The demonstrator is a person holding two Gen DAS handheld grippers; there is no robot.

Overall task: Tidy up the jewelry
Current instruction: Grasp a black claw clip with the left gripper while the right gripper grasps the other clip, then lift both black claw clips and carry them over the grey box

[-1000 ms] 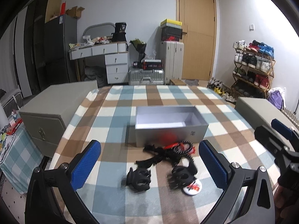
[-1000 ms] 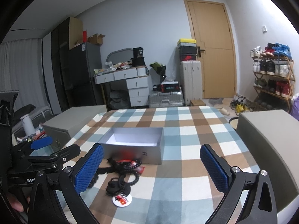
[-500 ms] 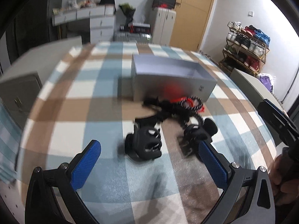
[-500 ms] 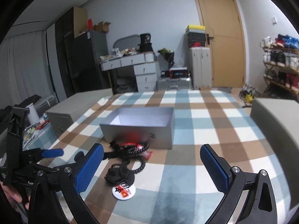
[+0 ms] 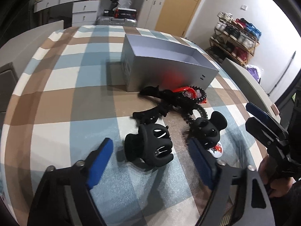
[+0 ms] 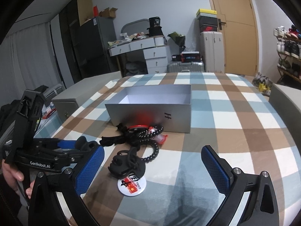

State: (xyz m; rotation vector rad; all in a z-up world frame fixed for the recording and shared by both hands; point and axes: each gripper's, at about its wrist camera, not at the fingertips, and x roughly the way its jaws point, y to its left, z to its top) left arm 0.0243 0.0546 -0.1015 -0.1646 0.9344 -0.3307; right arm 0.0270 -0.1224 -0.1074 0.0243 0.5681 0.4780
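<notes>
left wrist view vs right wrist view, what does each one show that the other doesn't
Only the left wrist view shows the large black claw clip whole, lying between the closing fingers of the left gripper, not yet pinched.

Only the right wrist view shows the white floor inside the silver box, the whole round badge, and the open, empty right gripper.

Both show the box on the checked cloth, the smaller black clip, the black bead strand and the red piece in the pile.

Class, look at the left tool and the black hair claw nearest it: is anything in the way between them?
Nothing visible. The left tool is closing with the hair claw sitting between its pads, not yet pressed; only bare checked cloth surrounds it.
</notes>
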